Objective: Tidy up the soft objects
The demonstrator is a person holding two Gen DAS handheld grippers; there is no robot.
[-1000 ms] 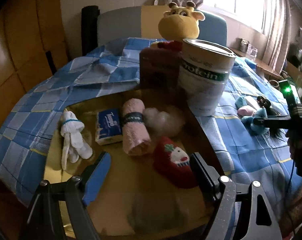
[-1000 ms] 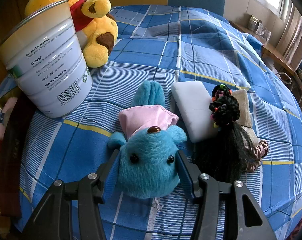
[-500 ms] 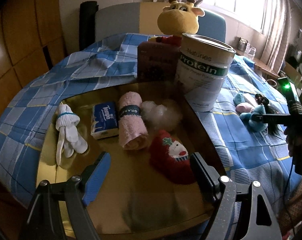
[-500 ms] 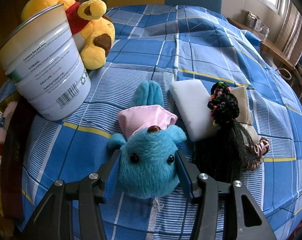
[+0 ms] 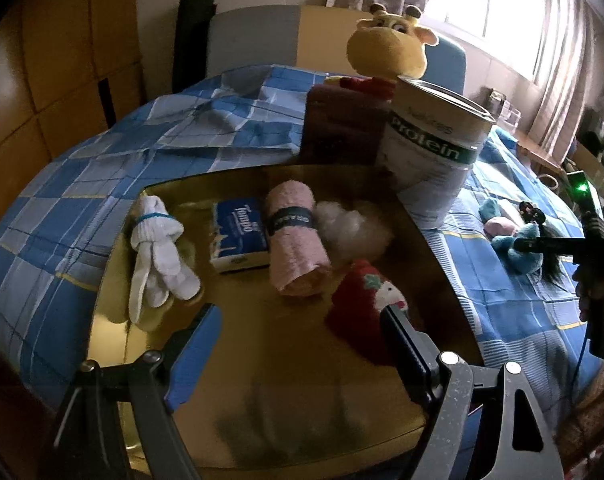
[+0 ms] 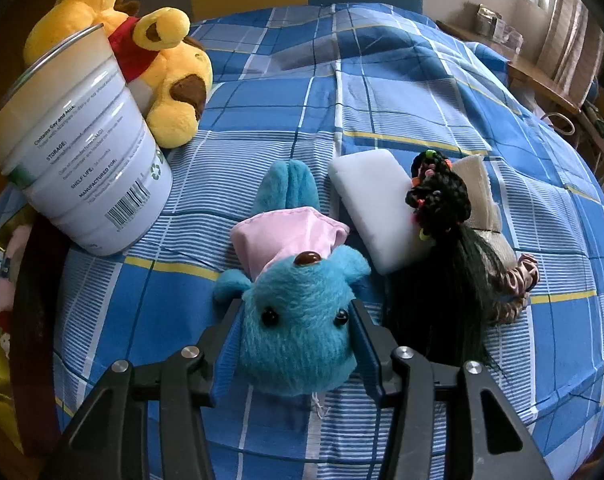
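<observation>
Blue checked bedding (image 6: 402,92) stretched clear ahead of the right gripper (image 6: 295,344), whose blue pads pressed both sides of the blue plush toy's (image 6: 297,332) head. Just left stood a tin (image 6: 81,168) printed "STORAGE", "SHELF LIFE". The left gripper (image 5: 297,344) hung wide apart and empty over the gold tray's (image 5: 113,280) bare near half; beyond lay a "Tempo" tissue pack (image 5: 239,236), and the tin read "Protein".

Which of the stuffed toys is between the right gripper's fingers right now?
The blue plush toy with the pink cloth, its head between the right gripper fingers. The yellow plush sits far off behind the white can.
</observation>
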